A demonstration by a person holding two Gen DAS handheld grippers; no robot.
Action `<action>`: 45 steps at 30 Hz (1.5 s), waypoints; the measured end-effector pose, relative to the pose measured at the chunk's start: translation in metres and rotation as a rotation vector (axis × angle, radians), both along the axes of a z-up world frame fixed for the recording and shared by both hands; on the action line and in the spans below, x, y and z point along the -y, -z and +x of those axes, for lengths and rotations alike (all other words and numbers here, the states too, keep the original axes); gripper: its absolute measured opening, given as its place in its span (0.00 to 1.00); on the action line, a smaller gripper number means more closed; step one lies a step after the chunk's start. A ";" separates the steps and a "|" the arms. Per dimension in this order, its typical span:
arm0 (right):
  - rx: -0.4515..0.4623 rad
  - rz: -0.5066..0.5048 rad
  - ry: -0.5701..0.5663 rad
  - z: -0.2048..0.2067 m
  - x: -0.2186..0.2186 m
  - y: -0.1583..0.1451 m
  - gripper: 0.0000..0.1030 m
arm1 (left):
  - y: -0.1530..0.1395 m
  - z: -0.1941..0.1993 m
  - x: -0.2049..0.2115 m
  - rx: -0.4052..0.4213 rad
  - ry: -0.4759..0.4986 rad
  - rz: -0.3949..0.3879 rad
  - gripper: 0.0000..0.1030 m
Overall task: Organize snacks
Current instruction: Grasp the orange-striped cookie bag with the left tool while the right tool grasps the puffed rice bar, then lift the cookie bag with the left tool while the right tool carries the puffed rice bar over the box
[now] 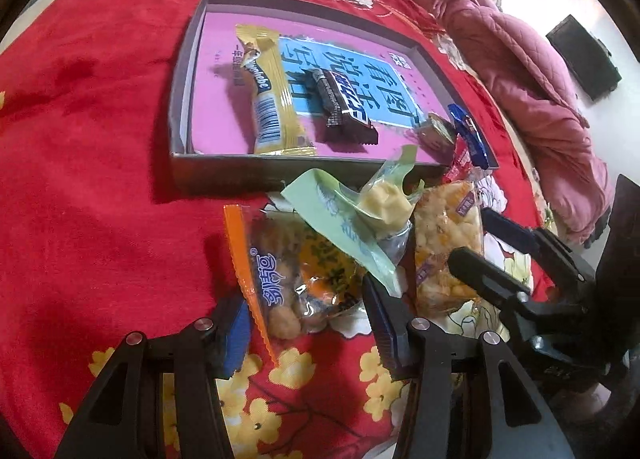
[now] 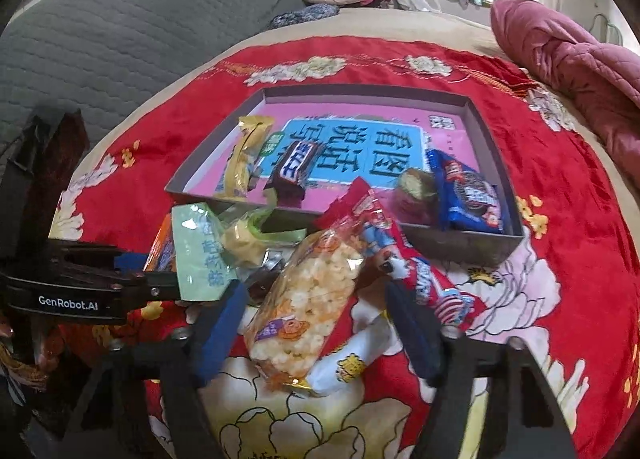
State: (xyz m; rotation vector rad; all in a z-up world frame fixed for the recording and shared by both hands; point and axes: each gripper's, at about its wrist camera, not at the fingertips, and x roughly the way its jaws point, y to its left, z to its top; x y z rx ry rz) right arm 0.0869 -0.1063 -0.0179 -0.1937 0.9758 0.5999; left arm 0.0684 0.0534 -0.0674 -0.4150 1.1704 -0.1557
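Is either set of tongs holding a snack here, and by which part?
Neither holds anything. The left tongs stand open around the orange-edged packet; the right tongs stand open around the puffed-rice bar.

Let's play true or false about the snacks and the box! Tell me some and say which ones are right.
1. The dark chocolate bar lies inside the box. True.
2. The blue cookie pack is on the blanket outside the box. False: it is in the box.
3. The puffed rice pack sits between the right gripper fingers. True.
4. The blanket is green. False: it is red.
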 end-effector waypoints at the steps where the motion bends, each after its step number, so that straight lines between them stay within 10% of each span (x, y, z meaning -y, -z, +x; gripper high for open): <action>1: -0.002 -0.001 -0.010 0.000 -0.002 0.002 0.57 | 0.000 0.000 -0.001 0.000 -0.004 -0.005 0.52; 18: -0.023 0.060 0.011 0.009 0.006 0.006 0.42 | -0.011 -0.001 -0.001 0.065 -0.002 -0.021 0.30; 45: 0.075 0.179 -0.001 -0.003 0.018 -0.030 0.38 | -0.084 -0.039 -0.045 0.189 -0.144 0.095 0.27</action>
